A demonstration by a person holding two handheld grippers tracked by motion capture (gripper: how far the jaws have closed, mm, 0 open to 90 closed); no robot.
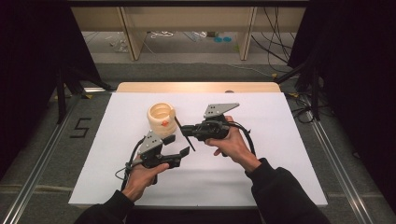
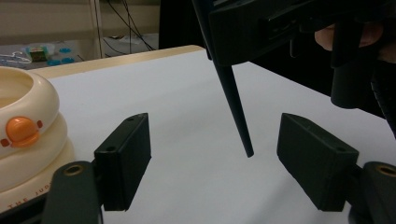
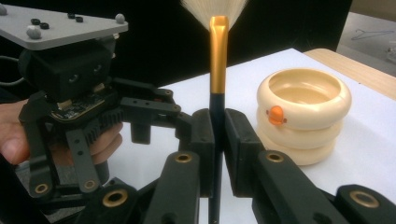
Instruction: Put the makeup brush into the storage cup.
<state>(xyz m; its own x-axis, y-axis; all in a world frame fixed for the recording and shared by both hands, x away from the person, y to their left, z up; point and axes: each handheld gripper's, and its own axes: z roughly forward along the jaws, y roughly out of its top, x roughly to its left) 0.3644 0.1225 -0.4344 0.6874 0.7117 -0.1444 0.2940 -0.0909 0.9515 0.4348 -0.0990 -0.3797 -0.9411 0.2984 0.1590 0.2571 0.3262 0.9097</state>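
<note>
My right gripper (image 1: pixel 186 131) (image 3: pixel 218 135) is shut on the dark handle of a makeup brush (image 1: pixel 185 134) (image 3: pixel 218 60). The brush has a gold ferrule and pale bristles, which point up in the right gripper view. A cream ringed cup (image 1: pixel 161 119) (image 2: pixel 23 135) (image 3: pixel 303 112) with an orange button stands upright on the white sheet just beyond the brush. My left gripper (image 1: pixel 176 148) (image 2: pixel 212 154) is open. The brush's pointed handle tip (image 2: pixel 248 151) hangs between its jaws, nearer the right-hand one and touching neither.
The white sheet (image 1: pixel 261 177) covers the table, with a wooden edge (image 1: pixel 196 87) at the back. Black curtains close in both sides. A "5" mark (image 1: pixel 80 127) and cables lie on the floor.
</note>
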